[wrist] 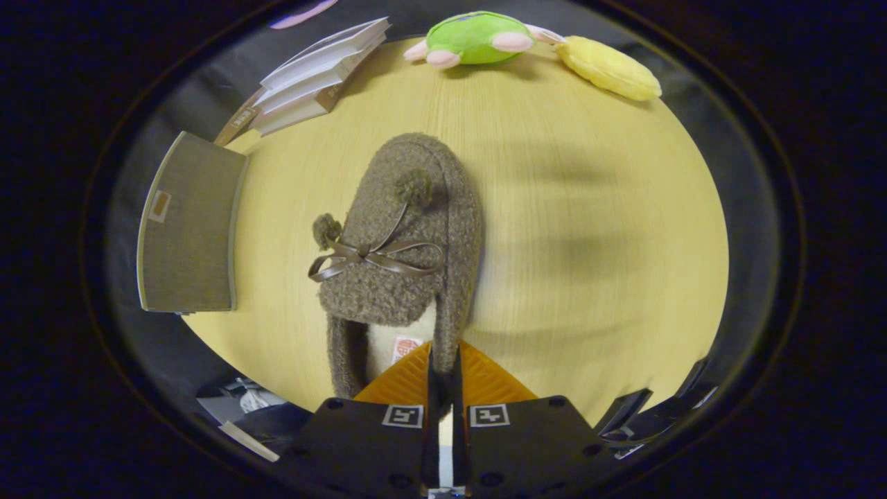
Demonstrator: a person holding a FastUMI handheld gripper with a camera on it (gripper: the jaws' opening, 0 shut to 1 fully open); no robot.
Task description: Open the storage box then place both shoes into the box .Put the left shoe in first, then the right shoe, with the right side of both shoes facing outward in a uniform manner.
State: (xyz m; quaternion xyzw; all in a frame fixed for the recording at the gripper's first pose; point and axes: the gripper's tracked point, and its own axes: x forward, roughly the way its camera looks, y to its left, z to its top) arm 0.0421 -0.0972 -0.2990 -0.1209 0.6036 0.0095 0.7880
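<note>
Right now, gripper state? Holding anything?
Gripper: fingers nearly together, pinching the side wall of the brown fuzzy slipper at its heel opening, above the wooden table.

At the far edge of the round wooden desk (589, 229) a green plush toy (475, 38) with pink feet lies beside a yellow plush toy (610, 68). A stack of books (315, 76) sits further left.

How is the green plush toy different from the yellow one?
The green plush toy is rounded with pink feet; the yellow plush toy is long, plain and lies slanted. Both are soft and sit at the table's far edge, beyond the slipper the gripper pinches.
</note>
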